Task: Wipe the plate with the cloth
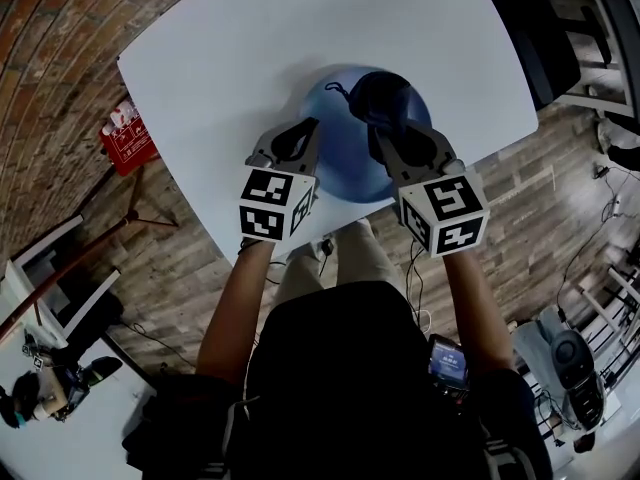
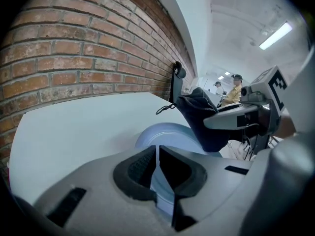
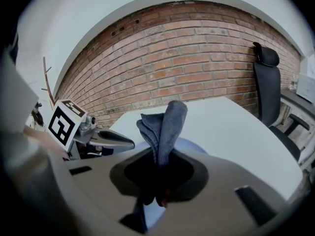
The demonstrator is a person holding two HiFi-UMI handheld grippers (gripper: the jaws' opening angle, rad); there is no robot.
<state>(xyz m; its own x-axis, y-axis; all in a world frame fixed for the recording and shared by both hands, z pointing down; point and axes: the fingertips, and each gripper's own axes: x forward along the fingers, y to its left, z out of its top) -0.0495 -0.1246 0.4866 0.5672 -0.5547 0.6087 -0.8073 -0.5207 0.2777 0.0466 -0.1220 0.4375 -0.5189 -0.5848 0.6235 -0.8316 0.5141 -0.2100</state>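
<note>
Here's the plate (image 1: 340, 166), pale blue, sitting on the white table (image 1: 250, 38) close to the near edge, right in front of the person. Left gripper (image 1: 300, 134) is in at the plate's left rim, and its own view shows the jaws pinched almost together with the thin blue rim caught between the pads, so that side has the plate held. Over on the right, the right gripper (image 3: 160, 173) is clamped tight on the cloth (image 3: 167, 124), a dark blue-grey bundle that stands up out of the jaws in folds. From the head view that cloth hangs over the plate's far right part; whether it touches the surface there I cannot tell. From the left gripper view the cloth droops in a dark wad above the plate, a loose loop of thread trailing off towards the wall side. The two grippers sit near each other, left and right of the plate, both marker cubes facing up at the head camera, both forearms reaching in from the near edge. The rest of the table is bare white. Beyond the far edge, a brick wall (image 3: 197, 58), and a black chair (image 3: 266, 82) stands against it off the table's right corner.
</note>
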